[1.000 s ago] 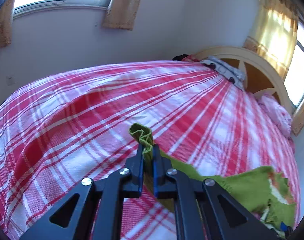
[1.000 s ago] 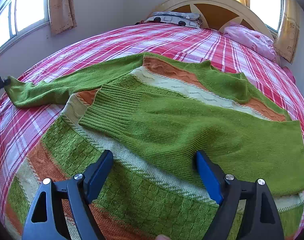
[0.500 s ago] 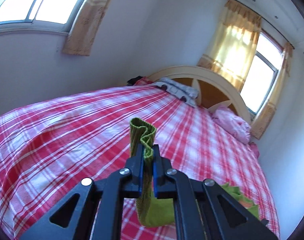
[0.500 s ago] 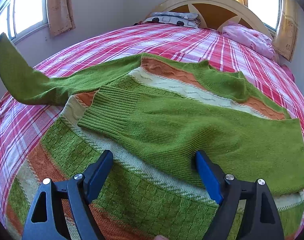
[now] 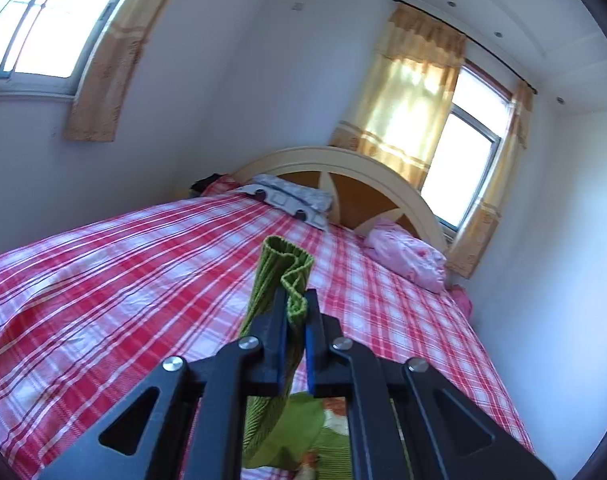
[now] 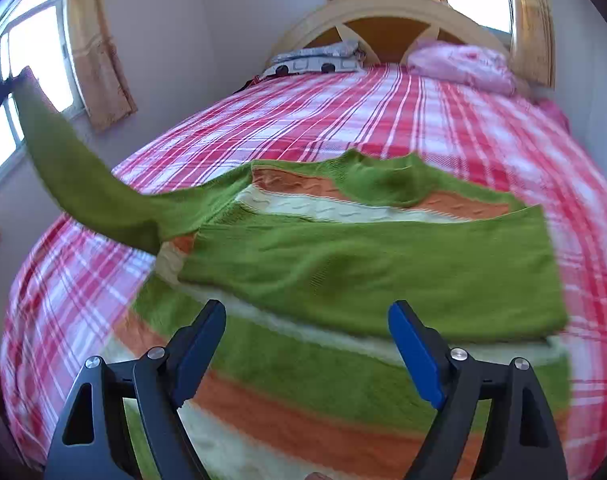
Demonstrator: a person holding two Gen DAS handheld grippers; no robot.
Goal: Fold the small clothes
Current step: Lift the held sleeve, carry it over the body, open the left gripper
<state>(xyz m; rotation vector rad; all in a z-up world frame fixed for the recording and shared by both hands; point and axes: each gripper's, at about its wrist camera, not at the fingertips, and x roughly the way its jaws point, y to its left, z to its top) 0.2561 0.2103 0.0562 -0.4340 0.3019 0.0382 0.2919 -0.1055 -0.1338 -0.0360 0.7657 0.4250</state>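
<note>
step: folding sleeve [image 6: 83, 184] across sweater [image 6: 343, 272] | left tool [image 5: 293, 316] pinching cuff [image 5: 287, 264]; right tool [image 6: 307, 344] spread, empty | advice: keeping sleeve taut, laying flat

Left hand-held gripper [image 5: 294, 312] clamped tight, right hand-held gripper [image 6: 307, 336] spread wide

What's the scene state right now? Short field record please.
surface: bed with red plaid sheet
garment: striped green sweater, lying flat
folded sleeve: across the chest
other sleeve: cuff lifted off the bed
left gripper: shut on cuff
right gripper: open, above the sweater, holding nothing
at headboard: pink pillow
</note>
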